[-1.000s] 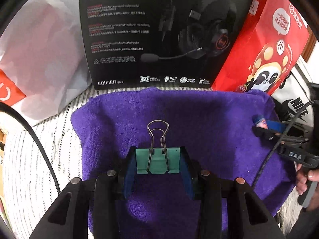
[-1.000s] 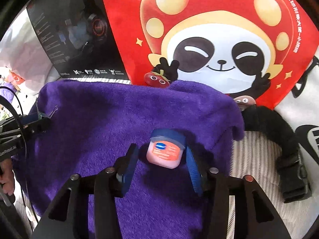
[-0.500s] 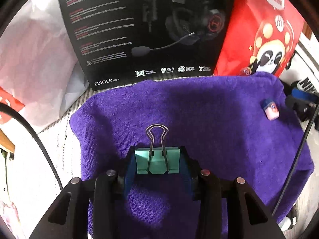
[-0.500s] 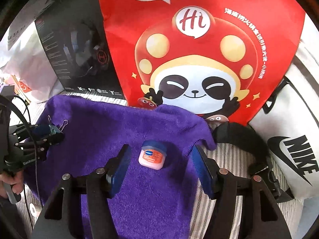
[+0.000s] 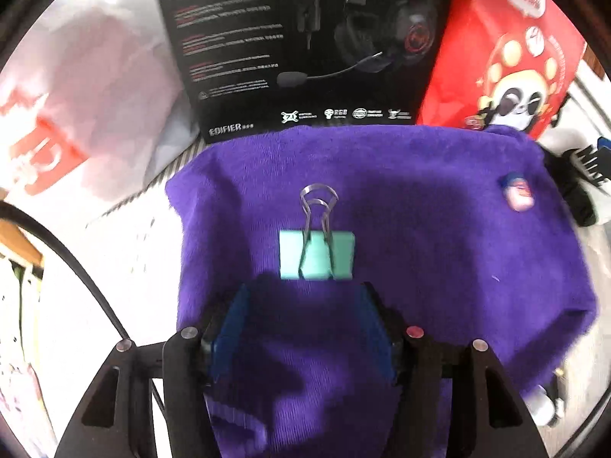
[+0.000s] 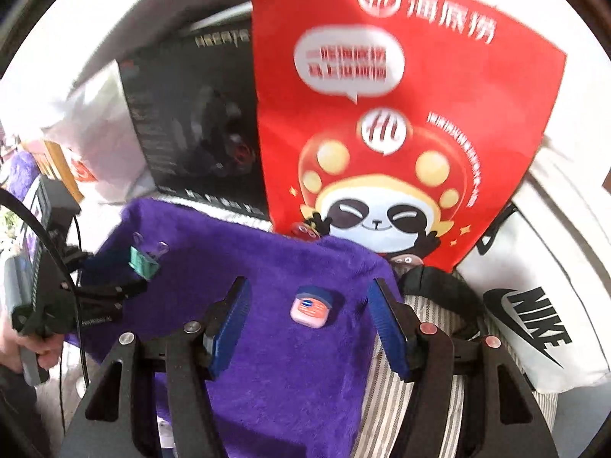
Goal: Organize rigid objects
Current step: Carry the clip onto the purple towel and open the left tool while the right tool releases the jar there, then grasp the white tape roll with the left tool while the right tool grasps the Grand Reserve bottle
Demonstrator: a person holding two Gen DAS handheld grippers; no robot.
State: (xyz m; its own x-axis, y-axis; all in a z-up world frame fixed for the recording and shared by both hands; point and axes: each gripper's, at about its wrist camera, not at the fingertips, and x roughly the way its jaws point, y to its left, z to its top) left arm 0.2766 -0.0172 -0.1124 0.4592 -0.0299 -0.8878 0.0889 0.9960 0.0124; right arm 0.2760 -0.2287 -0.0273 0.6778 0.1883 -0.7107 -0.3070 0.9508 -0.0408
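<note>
A teal binder clip (image 5: 316, 253) with silver wire handles lies on the purple towel (image 5: 420, 236), just beyond my left gripper (image 5: 303, 301), which is open and empty behind it. The clip also shows in the right wrist view (image 6: 143, 261), in front of the left gripper's fingers. A small pink jar with a blue lid (image 6: 311, 306) lies on the towel (image 6: 267, 362) near its right edge, ahead of my right gripper (image 6: 309, 309), which is open wide and empty. The jar also shows in the left wrist view (image 5: 517, 192).
A black headset box (image 5: 305, 38) and a red panda bag (image 6: 401, 114) stand behind the towel. A white Nike bag (image 6: 534, 324) and a black strap (image 6: 439, 286) lie at the right. A white plastic bag (image 5: 76, 95) lies at the left on striped cloth.
My left gripper has opened, let go of the binder clip and drawn back. My right gripper has drawn further back and up from the jar, which stays on the towel.
</note>
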